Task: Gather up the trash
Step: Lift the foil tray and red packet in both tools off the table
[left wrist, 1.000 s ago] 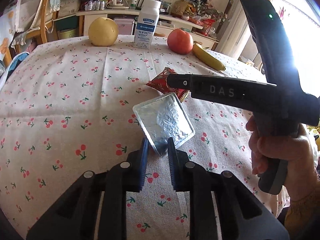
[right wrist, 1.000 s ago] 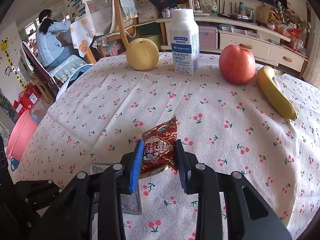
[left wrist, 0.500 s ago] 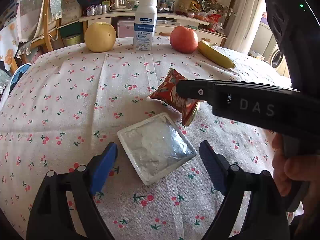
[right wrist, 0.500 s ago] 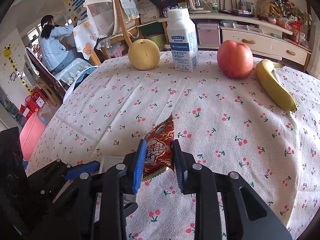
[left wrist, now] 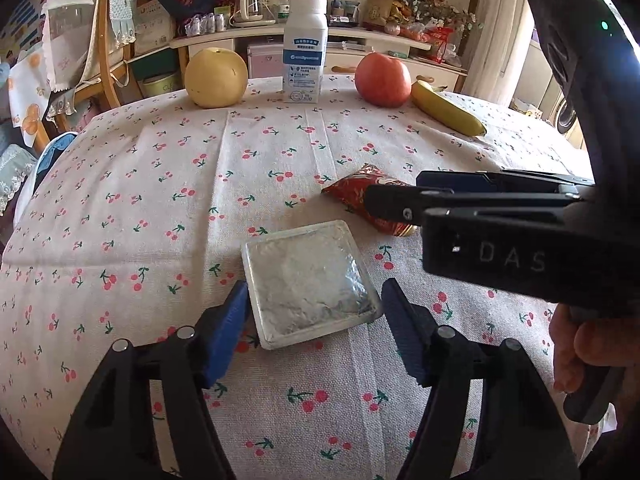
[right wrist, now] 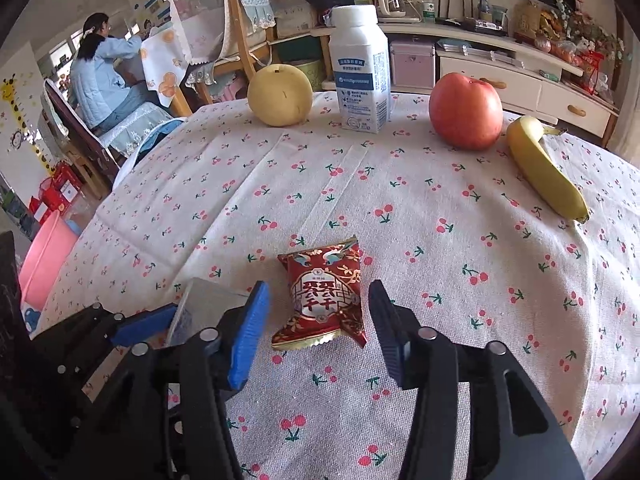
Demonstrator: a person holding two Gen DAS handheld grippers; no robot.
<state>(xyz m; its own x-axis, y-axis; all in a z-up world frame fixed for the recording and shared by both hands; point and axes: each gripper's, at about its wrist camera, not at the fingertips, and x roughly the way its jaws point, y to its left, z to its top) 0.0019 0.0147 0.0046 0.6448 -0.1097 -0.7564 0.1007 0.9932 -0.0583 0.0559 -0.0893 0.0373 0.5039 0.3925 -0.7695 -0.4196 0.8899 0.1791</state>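
Right now the silver foil packet point(left wrist: 310, 282) lies flat on the desk point(left wrist: 160, 208), which is covered by a cherry-print cloth, between the blue pads of the left tool point(left wrist: 314, 336). Those jaws have just been closing, yet they stand half-wide, the left pad at the packet's edge and the right one just clear. Just beyond it lies the red snack wrapper point(right wrist: 324, 300), printed with gold ornament and large white Chinese characters, flat between the pads of the right tool point(right wrist: 318, 330). Its jaws have just been opening and neither pad touches the wrapper. Seen from the left wrist, the right tool's black body carries the raised letters "DAS", and a hand point(left wrist: 580, 350) grips its handle. Along the desk's far edge stand a yellow pear point(right wrist: 280, 94), a white bottle point(right wrist: 362, 68) with a blue label too small to read, a red apple point(right wrist: 466, 110) and a banana point(right wrist: 546, 170).
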